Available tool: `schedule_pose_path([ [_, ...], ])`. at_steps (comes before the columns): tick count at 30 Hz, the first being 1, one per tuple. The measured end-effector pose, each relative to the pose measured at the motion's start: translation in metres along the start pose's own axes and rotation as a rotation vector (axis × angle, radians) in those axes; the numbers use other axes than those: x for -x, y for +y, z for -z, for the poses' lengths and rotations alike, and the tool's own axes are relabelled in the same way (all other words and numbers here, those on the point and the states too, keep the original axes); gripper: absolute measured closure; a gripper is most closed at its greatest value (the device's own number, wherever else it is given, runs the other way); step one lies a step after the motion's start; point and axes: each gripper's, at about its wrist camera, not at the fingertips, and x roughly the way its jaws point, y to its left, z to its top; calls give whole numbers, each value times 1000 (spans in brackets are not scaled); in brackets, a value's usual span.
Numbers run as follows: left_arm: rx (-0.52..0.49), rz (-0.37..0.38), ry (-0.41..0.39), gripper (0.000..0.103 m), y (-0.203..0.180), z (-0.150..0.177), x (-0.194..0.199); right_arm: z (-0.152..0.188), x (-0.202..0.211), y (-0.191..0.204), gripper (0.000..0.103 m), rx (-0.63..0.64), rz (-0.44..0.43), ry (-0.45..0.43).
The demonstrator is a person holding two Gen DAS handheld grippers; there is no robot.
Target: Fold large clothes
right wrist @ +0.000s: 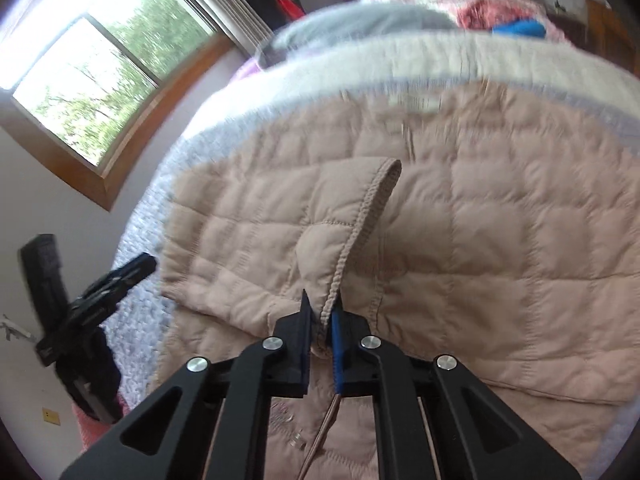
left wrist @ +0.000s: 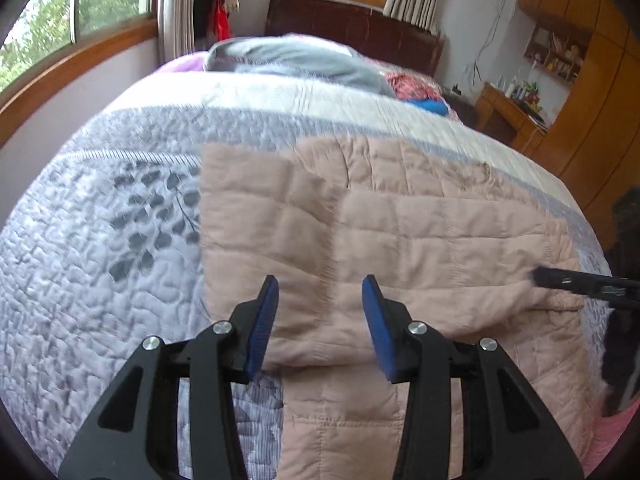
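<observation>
A large beige-pink quilted jacket (left wrist: 420, 220) lies spread on the bed, partly folded over itself. My left gripper (left wrist: 320, 280) hovers over its near left part, open, with nothing between the blue pads. In the right wrist view the right gripper (right wrist: 320, 308) is shut on a ribbed, stitched edge (right wrist: 372, 200) of the jacket (right wrist: 500, 240), which rises from the pads like a cuff or hem. The right gripper's tip (left wrist: 538, 274) enters the left wrist view from the right edge. The left gripper (right wrist: 146, 266) shows at the left of the right wrist view, off the jacket's left edge.
A grey-and-white quilted bedspread (left wrist: 100, 240) covers the bed. Grey bedding (left wrist: 300, 60) and red and blue items (left wrist: 420, 88) lie by the dark headboard (left wrist: 352, 24). A window (left wrist: 80, 12) is on the left, wooden cabinets (left wrist: 592, 100) on the right.
</observation>
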Motion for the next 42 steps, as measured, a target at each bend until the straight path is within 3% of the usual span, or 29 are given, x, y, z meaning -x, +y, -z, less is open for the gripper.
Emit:
schedule_pose_path([
  [4, -11, 15, -17, 61, -8, -5, 4, -2, 52, 5, 95, 43, 9, -111],
  [9, -57, 25, -5, 61, -34, -4, -10, 3, 104, -8, 95, 71, 143, -234],
  [13, -99, -9, 8, 61, -50, -1, -27, 7, 114, -32, 95, 38, 228, -255],
  [18, -117, -31, 77, 61, -57, 5, -58, 14, 101, -83, 95, -65, 271, -221],
  [24, -109, -26, 114, 60, -50, 9, -79, 28, 57, -133, 95, -176, 252, -118],
  [28, -107, -24, 124, 59, -49, 10, -86, 37, 39, -148, 95, -219, 220, -94],
  [33, -113, -39, 117, 60, -50, 10, -89, 40, 40, -143, 93, -202, 240, -99],
  [35, -110, -34, 113, 60, -50, 10, -82, 38, 46, -135, 86, -190, 271, -120],
  [39, -96, -19, 80, 59, -50, 9, -54, 46, 90, -105, 86, -129, 339, -242],
  [42, -104, -3, 55, 59, -64, 7, -35, 45, 97, -77, 86, -74, 296, -230],
])
